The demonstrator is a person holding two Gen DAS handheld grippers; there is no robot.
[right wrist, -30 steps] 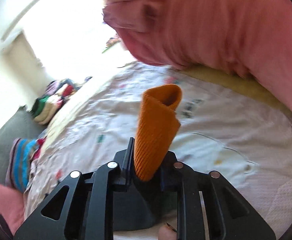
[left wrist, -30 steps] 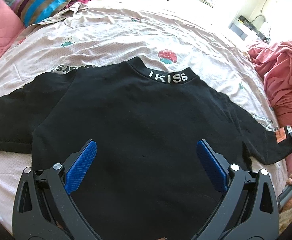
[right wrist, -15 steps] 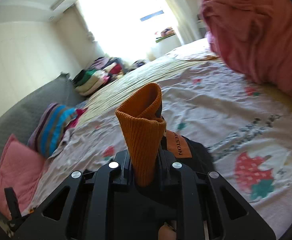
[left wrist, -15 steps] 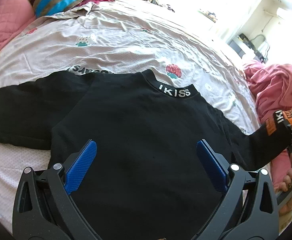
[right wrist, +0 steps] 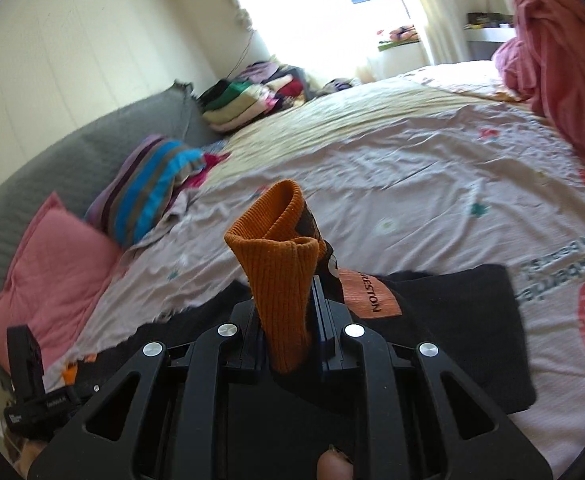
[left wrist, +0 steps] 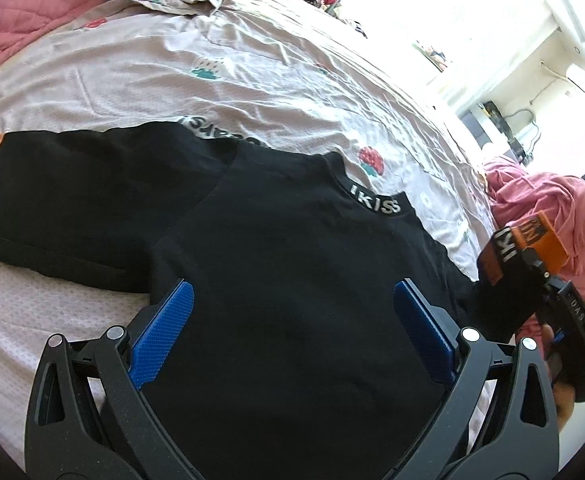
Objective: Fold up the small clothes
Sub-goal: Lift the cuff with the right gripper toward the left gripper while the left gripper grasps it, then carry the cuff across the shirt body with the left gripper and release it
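A black sweatshirt (left wrist: 292,264) with a white "IKISS" collar (left wrist: 374,203) lies flat on the bed, its left sleeve (left wrist: 72,184) spread out to the side. My left gripper (left wrist: 292,332) is open and empty, hovering over the shirt's lower body. My right gripper (right wrist: 288,320) is shut on the orange ribbed cuff (right wrist: 280,264) of the right sleeve and holds it lifted above the shirt. It shows at the right edge of the left wrist view (left wrist: 532,256), carrying the sleeve (left wrist: 500,292) inward over the body.
The bed has a pale sheet with a strawberry print (left wrist: 252,92). A pink blanket heap (left wrist: 548,208) lies at the right. A pink pillow (right wrist: 48,272), a striped pillow (right wrist: 148,188) and a stack of folded clothes (right wrist: 244,100) lie near the headboard.
My right gripper has lifted the orange cuff off the bed and swung it inward over the shirt. My left gripper has shifted slightly right, still open.
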